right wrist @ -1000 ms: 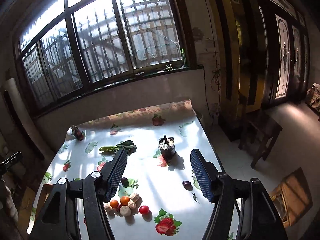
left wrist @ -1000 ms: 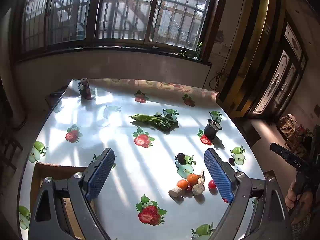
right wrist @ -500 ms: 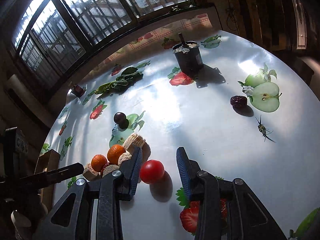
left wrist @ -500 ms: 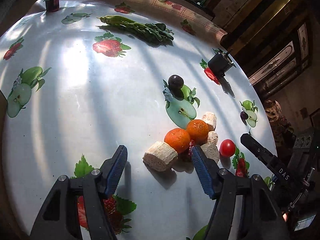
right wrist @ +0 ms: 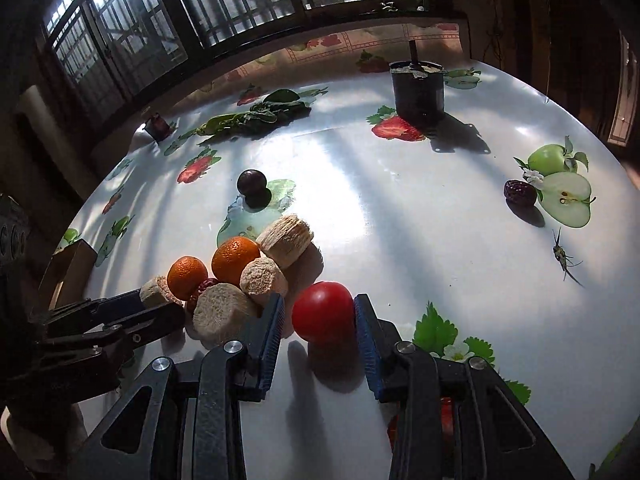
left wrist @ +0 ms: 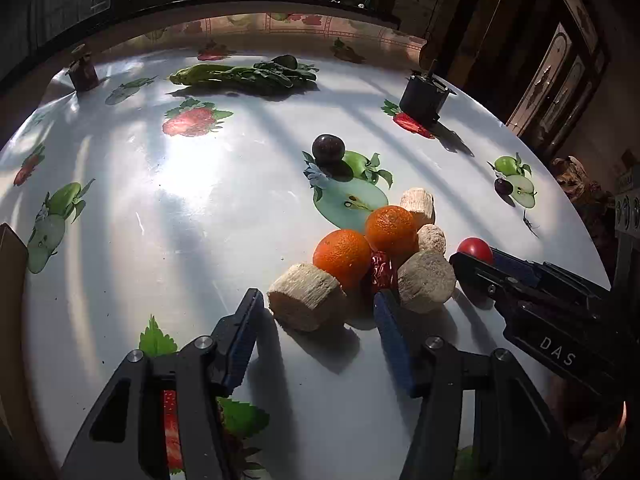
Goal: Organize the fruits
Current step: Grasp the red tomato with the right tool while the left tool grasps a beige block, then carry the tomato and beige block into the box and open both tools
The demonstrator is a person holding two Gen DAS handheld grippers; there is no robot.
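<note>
two hand-held grippers work over a round table [left wrist: 168, 208] covered in a glossy cloth printed with fruit. a small heap of produce sits near the table's front edge: two oranges [left wrist: 342, 258], a few pale fibrous stubs that look like cut cane or root, and a wrinkled red date [left wrist: 380, 274] wedged among them.

the right hand-held gripper [right wrist: 320, 320] has its blue pads on either side of a small red tomato [right wrist: 323, 311], just right of the heap. the right pad touches the fruit; on the left a thin gap may remain, so the jaws are closing in but a firm grip is not certain.

the left hand-held gripper [left wrist: 316, 306] is open, its fingers straddling the nearest stub [left wrist: 306, 298], touching neither side clearly. its right finger tip sits close against a second stub [left wrist: 426, 282].

further back lie a dark plum [left wrist: 328, 148], a bunch of greens [left wrist: 244, 74], a black pot [right wrist: 418, 88] and, well apart to the right, another date [right wrist: 519, 192].

handling, as a judgement: the tomato is light, smooth and slippery, with thin skin that bruises or splits under a hard squeeze; take it across its widest middle with gentle pressure. the stub looks light, stiff and rough, so it should grip easily across its curved sides. the oranges are firmer but round and may roll if the heap is nudged.
</note>
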